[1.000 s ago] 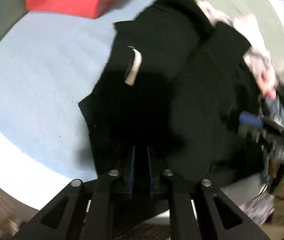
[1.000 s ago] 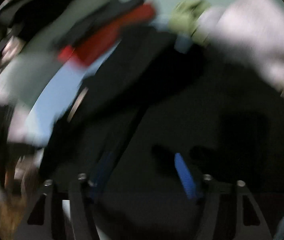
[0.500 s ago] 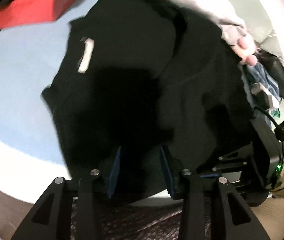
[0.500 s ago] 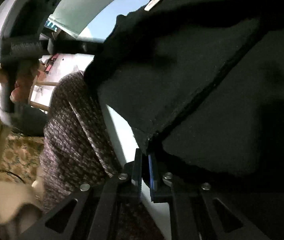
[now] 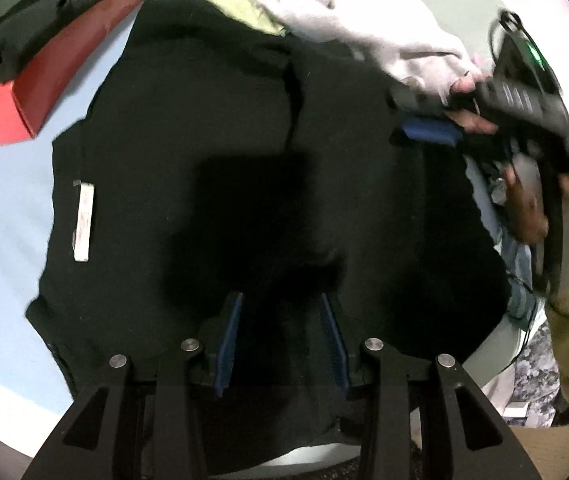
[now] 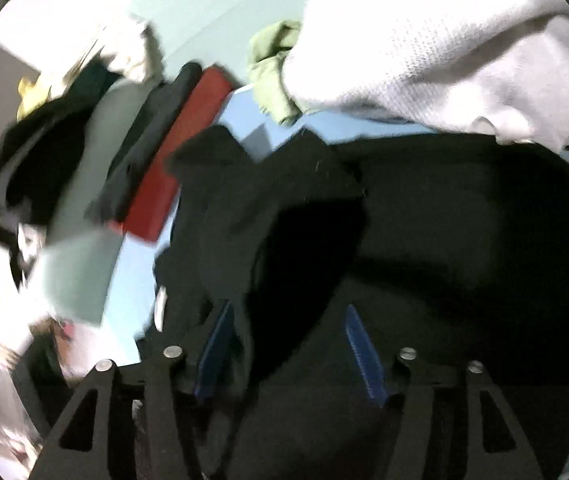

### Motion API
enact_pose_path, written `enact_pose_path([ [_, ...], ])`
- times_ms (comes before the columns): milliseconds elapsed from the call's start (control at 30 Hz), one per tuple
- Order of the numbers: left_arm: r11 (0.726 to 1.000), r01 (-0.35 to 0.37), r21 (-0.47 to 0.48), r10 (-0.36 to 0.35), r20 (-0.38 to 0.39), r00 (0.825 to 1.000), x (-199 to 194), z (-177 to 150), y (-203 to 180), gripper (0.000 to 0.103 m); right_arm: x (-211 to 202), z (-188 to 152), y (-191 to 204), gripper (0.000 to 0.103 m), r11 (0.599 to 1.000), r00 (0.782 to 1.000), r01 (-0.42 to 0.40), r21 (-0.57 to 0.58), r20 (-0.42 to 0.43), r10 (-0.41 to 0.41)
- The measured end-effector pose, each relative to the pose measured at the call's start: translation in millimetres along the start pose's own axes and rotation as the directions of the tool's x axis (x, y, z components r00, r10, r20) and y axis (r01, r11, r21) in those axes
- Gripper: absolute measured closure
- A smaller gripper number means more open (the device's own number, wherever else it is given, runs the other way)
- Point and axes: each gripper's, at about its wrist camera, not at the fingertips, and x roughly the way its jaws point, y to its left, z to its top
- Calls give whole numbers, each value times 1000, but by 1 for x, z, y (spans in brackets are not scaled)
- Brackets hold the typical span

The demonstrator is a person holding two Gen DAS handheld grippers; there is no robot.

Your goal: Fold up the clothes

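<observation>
In my left camera, the black shirt [image 5: 244, 152] lies spread on the light blue table [image 5: 0, 216]. My left gripper [image 5: 280, 336] is spread a little over it and pinches nothing. My right gripper [image 5: 428, 130] is over the shirt's far side.

In my blurry right camera, my right gripper [image 6: 288, 344] is opening wide, with black cloth lying between its fingers. A white sweater [image 6: 424, 40] sits behind the shirt [image 6: 444, 220].

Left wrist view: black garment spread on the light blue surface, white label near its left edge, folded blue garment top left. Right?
Not quite. The folded garment at top left is red, not blue; the left wrist view shows it clearly. The rest holds: the black garment lies spread on the light blue surface, with the white label near its left edge.
</observation>
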Motion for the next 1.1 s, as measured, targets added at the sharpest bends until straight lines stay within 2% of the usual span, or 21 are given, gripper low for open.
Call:
enact_pose_path([
  [33,1000,-24,-1,24,-9,1000,4,-3,3,62,6,8,-1,40,1000,1000,-1,20,7,1],
  [133,994,-103,-32,102,-39,994,12,-17,23,62,32,24,1,94,997,999,47,57,-17,-47],
  [167,992,-104,-70,101,-41,994,10,-22,33,62,42,28,13,100,997,997,65,33,-31,-64],
  [333,959,-57,-277,59,0,998,-8,-50,82,62,34,36,81,100,985,998,17,-170,55,-8],
  [433,938,-32,-345,43,25,999,-15,-59,95,62,40,56,126,100,959,994,48,-278,110,-18],
  [500,925,-16,-381,33,39,999,-19,-64,102,62,60,73,148,98,951,988,92,-294,145,-51],
  [533,919,-9,-394,28,44,999,-20,-66,105,62,73,83,151,82,952,987,113,-284,139,-75],
  [567,914,-2,-405,23,46,999,-21,-69,108,62,86,92,154,50,953,986,133,-274,131,-100],
  [600,912,2,-410,19,48,999,-22,-71,111,62,100,99,152,37,953,984,168,-254,100,-147],
  [633,909,8,-416,15,50,999,-24,-74,113,62,113,105,149,32,950,979,205,-234,64,-196],
  [667,906,15,-423,8,52,999,-26,-77,117,62,123,112,144,40,951,974,227,-210,25,-227],
  [700,900,26,-435,-2,57,998,-27,-79,120,62,124,115,140,43,961,979,200,-192,3,-203],
  [733,888,48,-457,-21,66,998,-30,-82,126,62,119,117,136,43,976,990,138,-169,-10,-141],
  [767,874,68,-482,-38,72,997,-34,-87,134,62,105,117,129,42,991,999,45,-130,7,-44],
  [800,859,83,-505,-52,76,996,-39,-92,142,62,89,116,121,39,994,998,-54,-91,33,57],
  [867,850,86,-519,-54,77,996,-50,-97,150,62,53,101,110,29,982,979,-170,-79,103,178],
  [933,869,80,-489,-45,82,996,-60,-95,147,62,34,68,108,28,979,988,-117,-168,77,131],
  [1000,898,92,-430,-56,96,994,-71,-88,138,62,34,27,109,31,965,1000,-30,-261,-5,30],
  [1033,911,94,-401,-60,95,994,-73,-84,133,62,39,-1,106,38,953,998,-5,-303,-66,-16],
  [1067,930,77,-358,-53,78,996,-74,-78,124,62,50,-34,104,50,941,987,-5,-338,-153,-49],
  [1100,948,44,-315,-31,47,998,-71,-74,115,62,65,-69,101,55,931,962,-24,-365,-261,-78],
])
